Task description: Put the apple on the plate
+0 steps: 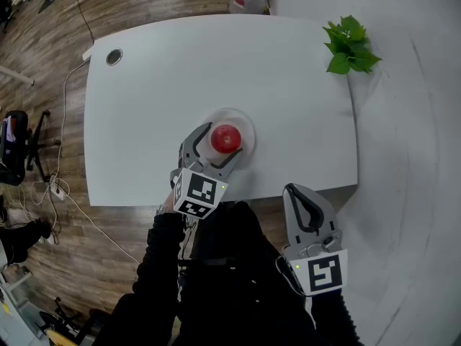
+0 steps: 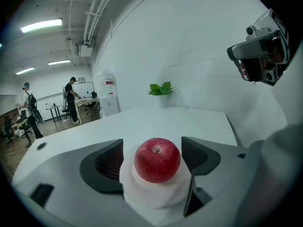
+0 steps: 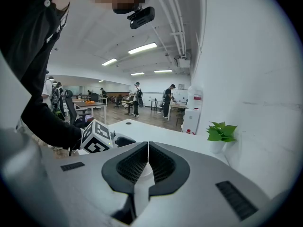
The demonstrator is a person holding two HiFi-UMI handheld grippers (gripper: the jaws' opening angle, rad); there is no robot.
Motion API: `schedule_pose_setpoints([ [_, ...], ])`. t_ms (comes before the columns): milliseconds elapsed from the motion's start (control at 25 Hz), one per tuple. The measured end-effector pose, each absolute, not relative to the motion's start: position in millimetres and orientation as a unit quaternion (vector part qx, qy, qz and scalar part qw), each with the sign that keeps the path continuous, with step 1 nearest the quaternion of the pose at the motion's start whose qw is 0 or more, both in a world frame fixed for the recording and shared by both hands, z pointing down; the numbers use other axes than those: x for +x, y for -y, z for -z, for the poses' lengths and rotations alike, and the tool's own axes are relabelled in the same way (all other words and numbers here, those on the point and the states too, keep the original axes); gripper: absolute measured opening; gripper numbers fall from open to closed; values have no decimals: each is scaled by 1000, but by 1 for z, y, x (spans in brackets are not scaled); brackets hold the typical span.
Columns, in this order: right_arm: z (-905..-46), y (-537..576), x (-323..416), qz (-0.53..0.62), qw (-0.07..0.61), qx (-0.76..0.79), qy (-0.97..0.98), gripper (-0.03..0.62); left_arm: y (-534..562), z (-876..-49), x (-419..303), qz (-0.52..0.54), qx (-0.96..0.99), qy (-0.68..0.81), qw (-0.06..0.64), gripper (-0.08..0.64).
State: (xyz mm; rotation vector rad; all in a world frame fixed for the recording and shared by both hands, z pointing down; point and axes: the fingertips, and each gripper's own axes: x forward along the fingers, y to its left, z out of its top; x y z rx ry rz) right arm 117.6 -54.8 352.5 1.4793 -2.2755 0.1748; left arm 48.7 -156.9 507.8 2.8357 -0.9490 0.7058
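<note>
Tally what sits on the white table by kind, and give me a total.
apple: 1
plate: 1
potted plant: 1
Total: 3

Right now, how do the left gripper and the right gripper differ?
The left gripper's jaws stand apart; the right gripper's jaws are shut together. The left gripper has the apple between its jaws, on the plate; the right gripper holds nothing. The left gripper is over the table; the right gripper hangs off its near edge. Both carry a marker cube.
</note>
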Motion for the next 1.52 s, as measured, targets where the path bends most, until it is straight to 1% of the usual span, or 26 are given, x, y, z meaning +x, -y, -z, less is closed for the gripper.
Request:
schedule_pose_setpoints([
  [120,-350,57,117,-59,209,530,820,43,158,-498,44,-214,923,317,46,373],
  [520,-343,66,117,-51,208,529,821,42,173,-431,16,-125,921,364,65,370],
  [720,-345,68,120,-62,219,537,813,42,173,-399,6,-102,921,374,44,355],
  [760,-341,71,118,-54,210,533,818,41,173,-393,4,-100,919,380,38,333],
  [840,-331,77,111,-33,187,525,830,42,174,-381,-1,-96,914,394,24,247],
  [1040,-320,84,112,-18,171,527,832,43,174,-352,-9,-86,906,415,0,165],
  [1120,-316,86,113,-14,168,529,832,41,173,-342,-10,-83,905,418,-11,112],
  [1160,-314,87,113,-11,165,529,832,41,173,-338,-11,-84,904,419,-19,97],
  [1280,-306,92,114,-1,158,529,833,42,173,-324,-13,-82,894,440,-12,44],
  [1520,-288,98,116,19,144,533,834,42,163,-288,-18,-60,891,449,-41,23],
])
